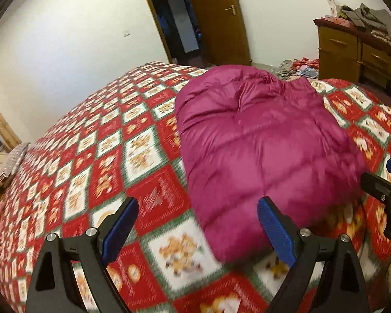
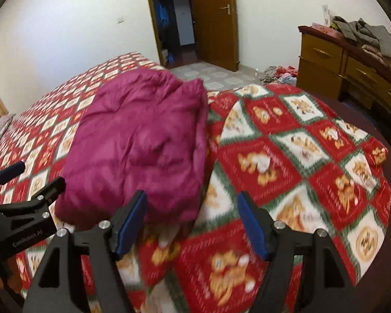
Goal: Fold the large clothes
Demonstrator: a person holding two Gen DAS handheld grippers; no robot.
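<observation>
A magenta puffy down jacket (image 1: 260, 146) lies folded in a thick bundle on the bed; it also shows in the right wrist view (image 2: 140, 143). My left gripper (image 1: 198, 203) is open and empty, just above the bundle's near left edge. My right gripper (image 2: 193, 195) is open and empty, just off the bundle's near right corner, above the blanket. The right gripper also shows at the right edge of the left wrist view (image 1: 385, 182), and the left gripper at the left edge of the right wrist view (image 2: 31, 177).
The bed is covered by a red, white and green patterned blanket (image 1: 91, 161). A wooden dresser (image 2: 338, 62) with piled clothes stands at the right. Clothes (image 2: 281, 74) lie on the floor by it. An open wooden door (image 2: 213, 18) is at the back.
</observation>
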